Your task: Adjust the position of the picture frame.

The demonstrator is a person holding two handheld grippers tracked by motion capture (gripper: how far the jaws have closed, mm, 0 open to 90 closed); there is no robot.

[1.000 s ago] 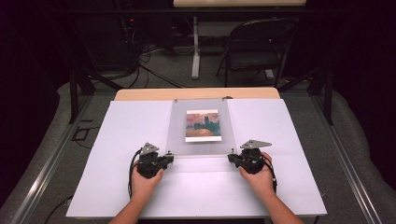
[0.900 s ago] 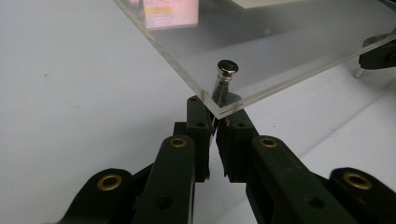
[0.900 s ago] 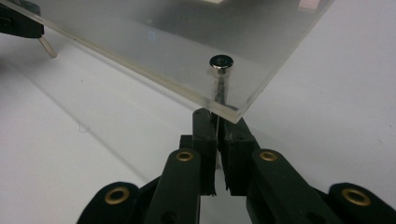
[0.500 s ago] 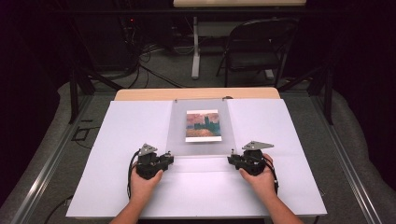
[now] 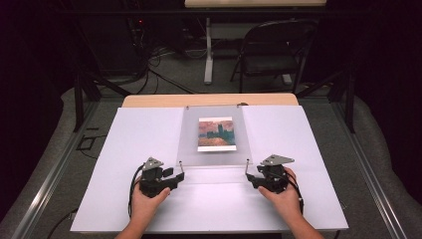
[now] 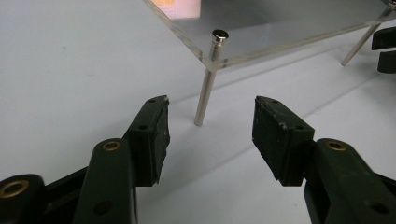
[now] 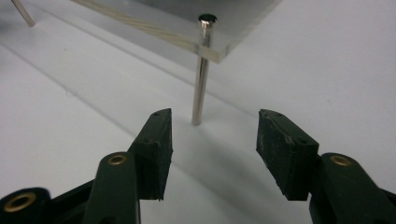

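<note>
A clear acrylic plate (image 5: 214,152) stands on thin metal legs over a small painted picture (image 5: 216,134) on the white table sheet. My left gripper (image 5: 179,177) sits just in front of the plate's near left leg (image 6: 204,95). Its jaws have just been opening and stand apart with nothing between them (image 6: 210,119). My right gripper (image 5: 249,178) faces the near right leg (image 7: 201,86) the same way. Its jaws have also just been opening, and the pads (image 7: 285,149) touch nothing. Each leg stands a little beyond its gripper's fingertips.
The white sheet (image 5: 124,149) covers a wooden table whose far edge (image 5: 209,99) shows. Behind it on the floor stand a folding chair (image 5: 271,50), a table post (image 5: 209,55) and loose cables. The other gripper's jaws (image 6: 385,49) show past the far leg.
Both grippers' jaws stand wider apart than a second ago. Both hands have stayed where they were beside the plate's near legs.
</note>
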